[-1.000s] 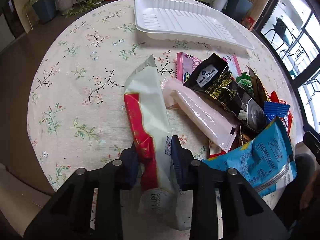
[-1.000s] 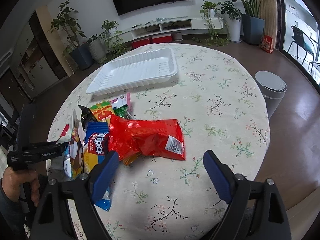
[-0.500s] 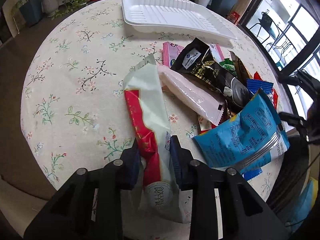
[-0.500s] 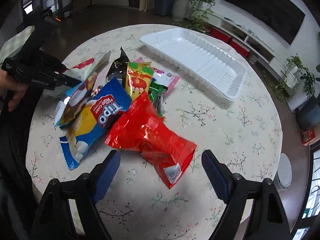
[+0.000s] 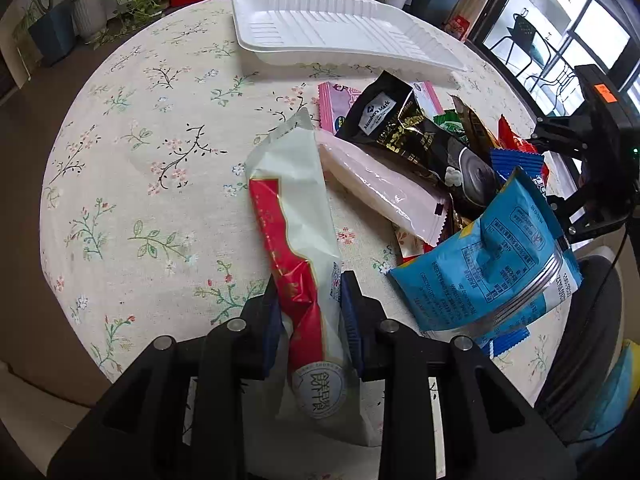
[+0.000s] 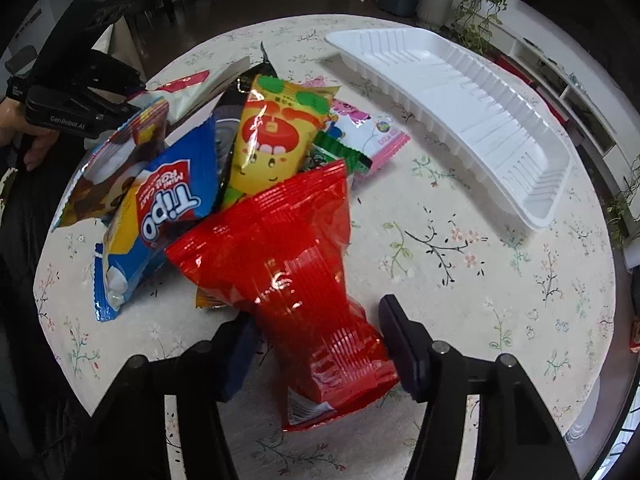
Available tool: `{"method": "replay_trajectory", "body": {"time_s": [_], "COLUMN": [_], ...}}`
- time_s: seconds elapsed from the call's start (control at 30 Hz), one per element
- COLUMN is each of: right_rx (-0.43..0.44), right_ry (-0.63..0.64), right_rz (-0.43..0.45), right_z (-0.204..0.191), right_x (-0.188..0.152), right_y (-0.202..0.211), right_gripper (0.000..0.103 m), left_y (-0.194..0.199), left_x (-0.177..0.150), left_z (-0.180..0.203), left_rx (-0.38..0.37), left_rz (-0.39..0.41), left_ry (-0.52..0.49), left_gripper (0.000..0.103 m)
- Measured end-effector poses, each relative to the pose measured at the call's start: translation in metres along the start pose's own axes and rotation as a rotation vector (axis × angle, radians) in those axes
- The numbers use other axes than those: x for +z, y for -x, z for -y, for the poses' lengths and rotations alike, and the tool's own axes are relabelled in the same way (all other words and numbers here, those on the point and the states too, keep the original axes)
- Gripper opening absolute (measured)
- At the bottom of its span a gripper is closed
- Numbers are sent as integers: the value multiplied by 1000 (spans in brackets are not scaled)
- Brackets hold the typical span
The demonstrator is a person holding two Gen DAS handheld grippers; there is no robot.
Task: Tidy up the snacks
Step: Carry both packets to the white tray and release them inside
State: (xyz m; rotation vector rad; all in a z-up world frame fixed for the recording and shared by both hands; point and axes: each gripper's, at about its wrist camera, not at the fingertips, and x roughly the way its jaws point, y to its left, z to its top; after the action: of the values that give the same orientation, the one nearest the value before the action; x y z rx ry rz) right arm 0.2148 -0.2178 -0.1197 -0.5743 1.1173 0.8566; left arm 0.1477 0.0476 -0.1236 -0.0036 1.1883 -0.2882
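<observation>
The white tray (image 5: 344, 36) sits at the far side of my round table (image 5: 132, 184), which is covered in a floral cloth; nothing lies in the tray. The snacks lie in a loose pile between the tray and me. My left gripper (image 5: 310, 308) is clamped on the white-and-red packet (image 5: 296, 224), both pads pressing its lower end, with the rest of the packet stretching forward over the cloth. Just beside it lie a pale pink packet (image 5: 380, 188), a black packet (image 5: 404, 132) and a blue bag (image 5: 492, 260), overlapping one another. My right gripper (image 6: 320, 336) straddles the lower half of the red bag (image 6: 288, 264); its jaws have just been closing around the bag, the left pad is at the bag's edge, and a gap shows at the right pad, so I do not yet grip it. The red bag rests partly on a Tipo bag (image 6: 160, 216) and a yellow packet (image 6: 272, 136), which crowd its upper end. Compared with one second earlier, the right gripper has rolled and dropped over the red bag, which then lay ahead of the wide-open jaws; the left grip is unchanged.
</observation>
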Motion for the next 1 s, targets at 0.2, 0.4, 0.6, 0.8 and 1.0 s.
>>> {"method": "replay_trajectory", "body": {"time_s": [0.2, 0.4, 0.6, 0.8, 1.0], "right_rx": [55, 86, 101, 117, 126], "right_ry": [-27, -58, -137, -212, -326], "right_rz": [13, 26, 88, 123, 158], "right_z": [1, -2, 5, 6, 18], "right_x": [-7, -18, -31, -40, -49], "right_y": [2, 12, 29, 36, 42], "right_gripper": [45, 34, 33, 33, 33], "left_y": [-1, -1, 4, 11, 27], "left_x": [3, 1, -3, -7, -6], "left_z": [2, 2, -2, -7, -23], "left_rx": [3, 0, -17, -46, -141], "left_rz": [-4, 8, 16, 39, 85], "left_ry": [-7, -3, 2, 26, 90], "left_gripper": [26, 23, 22, 22, 22]}}
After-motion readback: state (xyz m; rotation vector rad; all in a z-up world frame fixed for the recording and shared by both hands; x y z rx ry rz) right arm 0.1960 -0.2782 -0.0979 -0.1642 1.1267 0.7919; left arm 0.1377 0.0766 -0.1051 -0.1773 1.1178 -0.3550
